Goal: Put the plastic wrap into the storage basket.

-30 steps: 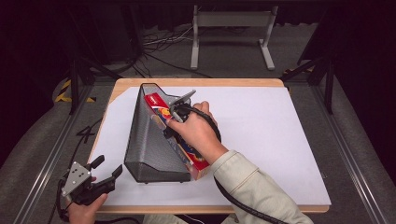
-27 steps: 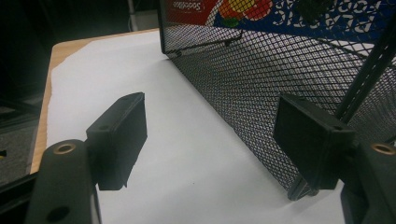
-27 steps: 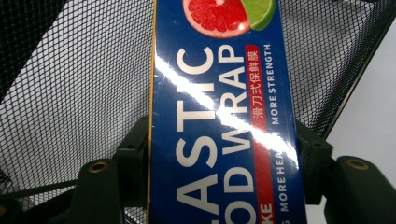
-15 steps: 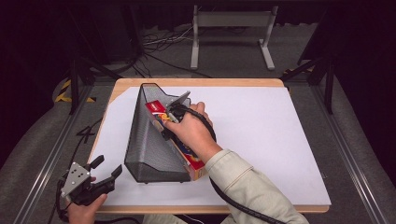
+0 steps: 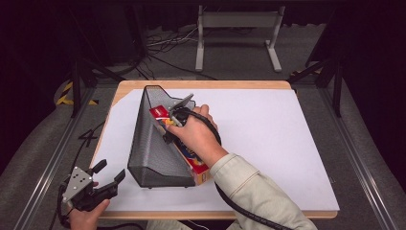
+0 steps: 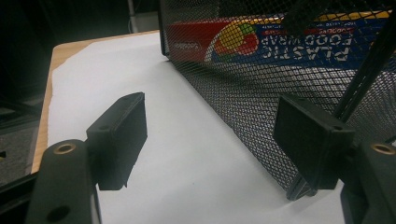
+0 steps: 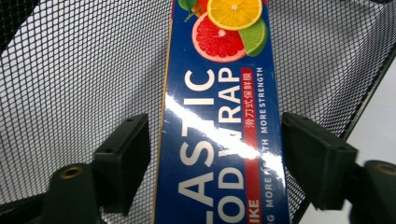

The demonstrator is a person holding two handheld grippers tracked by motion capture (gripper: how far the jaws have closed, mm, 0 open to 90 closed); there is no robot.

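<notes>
Two grippers show at the bench (image 5: 268, 143), which is covered by a white sheet. At the centre left of the high view, a black mesh holder (image 5: 153, 143) lies on its side with a blue plastic food wrap box (image 7: 219, 140) lying in it. The right gripper (image 7: 215, 149) has its jaws spread wide on either side of the box, apart from it. The left gripper (image 5: 103, 179), at the lower left of the frame, is wide open and empty beside the holder.

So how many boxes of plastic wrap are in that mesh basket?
1: a plastic food wrap box lying in the black mesh basket, between the open right gripper's jaws. Others may be hidden.
</notes>
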